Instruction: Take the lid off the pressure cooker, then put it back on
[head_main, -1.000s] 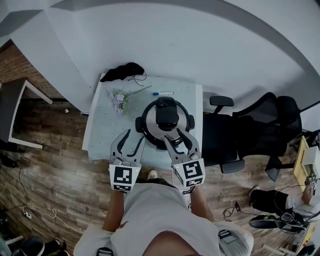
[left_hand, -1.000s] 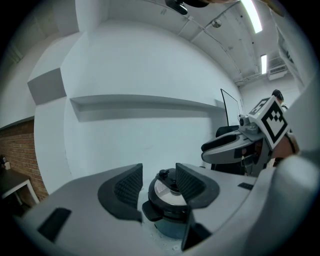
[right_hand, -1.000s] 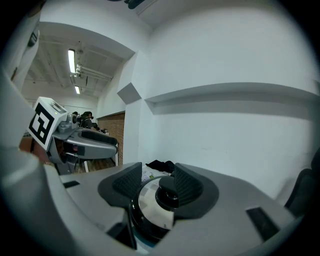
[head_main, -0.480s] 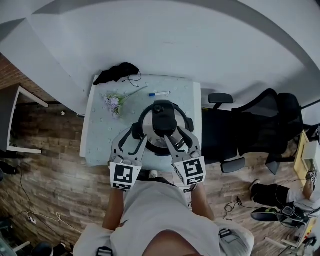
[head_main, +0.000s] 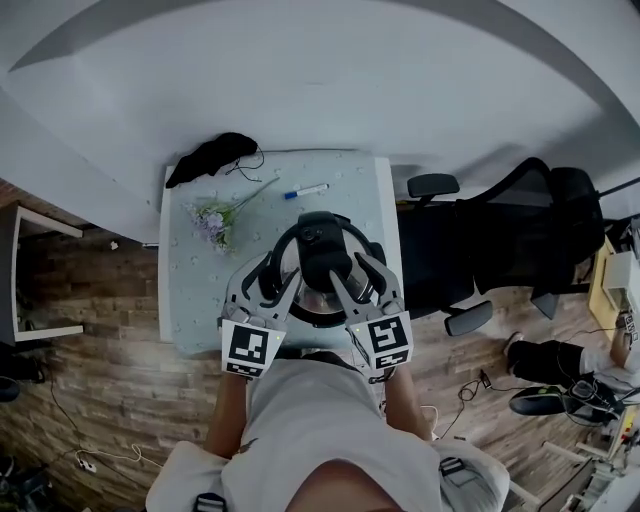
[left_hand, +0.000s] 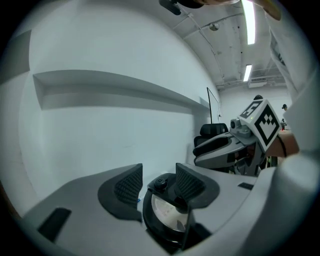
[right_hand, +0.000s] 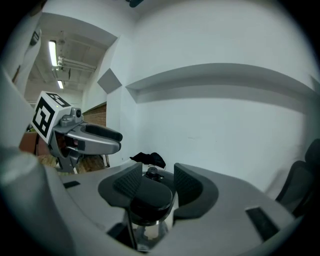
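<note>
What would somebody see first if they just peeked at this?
The big round pressure cooker with its black-handled lid, on the near right part of the pale table. The left gripper and right gripper hover over its near side, and a bunch of purple flowers lies left of it.

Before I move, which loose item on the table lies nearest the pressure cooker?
The blue-capped marker, just beyond the cooker; the flower sprig and black cloth lie farther off, leftward.
</note>
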